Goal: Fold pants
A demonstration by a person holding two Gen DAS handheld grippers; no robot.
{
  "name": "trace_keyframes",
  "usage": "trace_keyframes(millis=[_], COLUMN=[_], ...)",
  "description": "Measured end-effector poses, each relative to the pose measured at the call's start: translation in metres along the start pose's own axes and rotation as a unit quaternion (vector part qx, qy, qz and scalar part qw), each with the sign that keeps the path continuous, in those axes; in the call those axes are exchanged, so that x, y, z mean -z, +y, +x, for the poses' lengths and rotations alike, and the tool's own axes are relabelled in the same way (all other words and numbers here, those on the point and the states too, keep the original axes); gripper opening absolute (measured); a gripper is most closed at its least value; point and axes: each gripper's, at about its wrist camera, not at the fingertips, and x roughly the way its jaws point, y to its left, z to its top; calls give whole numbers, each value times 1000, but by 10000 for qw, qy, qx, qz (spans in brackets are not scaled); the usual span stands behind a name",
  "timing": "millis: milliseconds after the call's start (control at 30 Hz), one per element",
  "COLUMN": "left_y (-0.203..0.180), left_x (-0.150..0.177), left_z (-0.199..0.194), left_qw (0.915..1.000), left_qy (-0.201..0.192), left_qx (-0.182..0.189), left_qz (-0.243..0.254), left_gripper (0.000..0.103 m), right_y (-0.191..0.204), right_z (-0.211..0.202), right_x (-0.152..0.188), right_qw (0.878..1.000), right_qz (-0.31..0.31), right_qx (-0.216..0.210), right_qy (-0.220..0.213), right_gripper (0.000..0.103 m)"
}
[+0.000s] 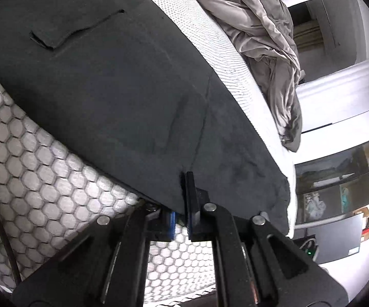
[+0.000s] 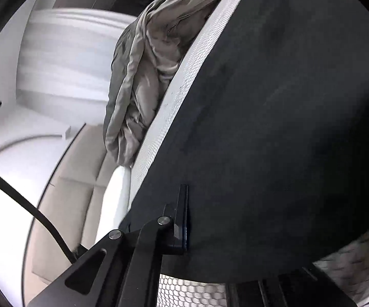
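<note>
Dark grey pants (image 1: 107,84) lie spread over the bed, with a pocket slit at the upper left. My left gripper (image 1: 183,182) is shut on the pants' near edge, right at a seam. Its right finger (image 1: 191,199) lies on top of the cloth and the blue-padded left finger (image 1: 170,222) is under it. In the right wrist view the same pants (image 2: 274,128) fill the right half. My right gripper (image 2: 188,194) is shut on their edge. Only its left finger (image 2: 180,220) shows, since the cloth hides the other.
A honeycomb-patterned mattress cover (image 1: 31,168) shows below the pants, with a white woven sheet edge (image 1: 210,41) beyond them. A crumpled beige-grey duvet (image 1: 261,38) (image 2: 146,71) lies at the far side. A black cable (image 2: 41,215) hangs beside the bed over the pale floor (image 2: 66,194).
</note>
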Motion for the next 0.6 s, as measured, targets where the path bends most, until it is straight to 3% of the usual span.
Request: trace_keyframes(millis=[200,367,467,600], left_y=[3,6,7,7], left_x=[-2,-4,-3,-3], left_z=[-3,-5,-6,-7], left_qw=[9999,10000,9999,9999], left_qy=[48,45,53,54], left_qx=[24,-13,-18,-39], left_qz=[87,82,121,159], left_gripper=[4,4,4,4], right_y=[-21,-57,-79,-73], right_z=[-34,-81,-92,-95], right_x=[-34,-79,-108,-138], right_qw=[9985,9858,9876,9902], right_qz=[24,240,364,-213], right_qx=[207,905,960,1245], right_qy=[-504,-1396,-1185,-587], right_gripper=[6,6,5,5])
